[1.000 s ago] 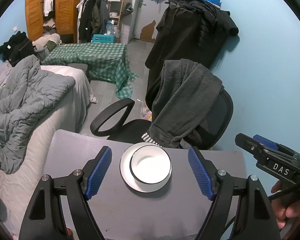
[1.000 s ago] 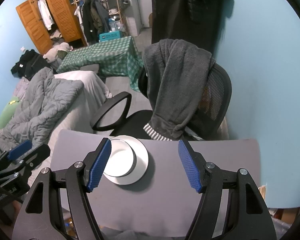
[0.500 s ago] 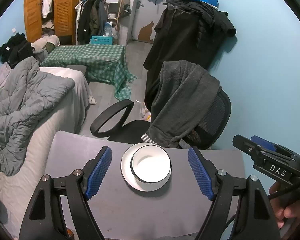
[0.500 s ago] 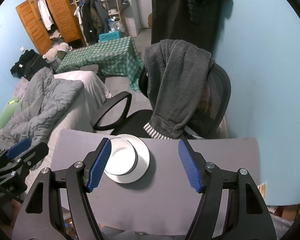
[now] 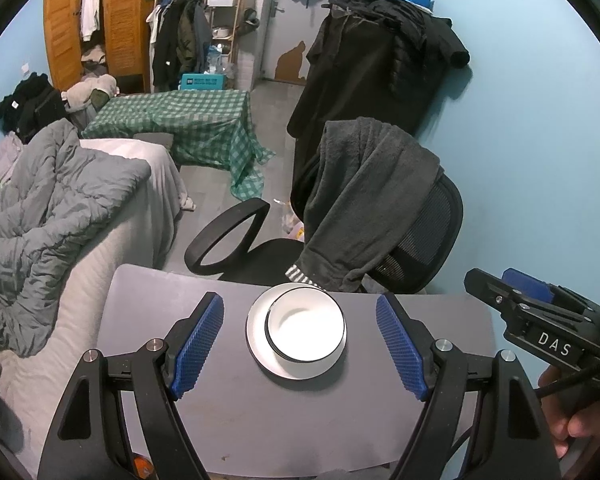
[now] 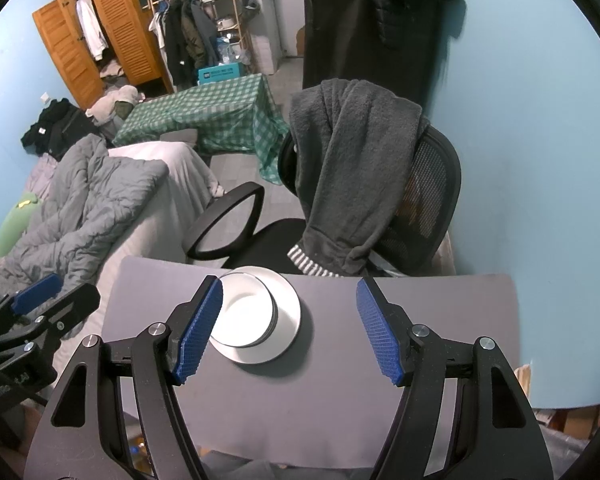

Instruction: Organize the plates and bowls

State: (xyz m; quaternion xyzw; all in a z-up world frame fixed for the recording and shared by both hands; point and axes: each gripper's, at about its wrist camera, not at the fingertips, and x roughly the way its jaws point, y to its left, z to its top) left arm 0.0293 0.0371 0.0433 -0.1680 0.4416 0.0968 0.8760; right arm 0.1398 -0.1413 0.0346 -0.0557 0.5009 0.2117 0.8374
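- Left wrist view: the bowl (image 5: pixel 305 329) sits nested on the plate (image 5: pixel 260 344), both white, at the far-middle of the grey surface (image 5: pixel 228 412), close to its far edge.
- We can't tell whether more than one bowl or plate is stacked there; dark rim lines hint at layers, nothing more.
- Handling, our judgement: looks like glazed ceramic or enamel, so stiff, smooth, slippery against the pads, and it chips or breaks if dropped. Bowl moderately light; plate flat and hard to get under.
- Where to hold: bowl by its rim, one finger inside and one outside the wall, or across the full width if the span allows. Plate only by an edge pinch, and the bowl has to come off first.
- Left gripper (image 5: pixel 300 346): fingers spread wide with nothing between the pads, hanging above the surface with the stack centred in the gap. No contact.
- Right gripper (image 6: pixel 290 330): fingers also released and empty. In the right wrist view the stack sits off to the left, partly hidden behind the left pad, so it is not lined up.
- The right gripper's body shows at the right edge of the left view, with the person's hand (image 5: pixel 572 412) on its handle.
- Beyond the far edge: an office chair (image 5: pixel 420 240) with a grey garment (image 5: pixel 360 192) draped over it, close enough that a pushed plate could slide off toward it.
- Bed with a grey duvet (image 5: pixel 52 208) off to the left.
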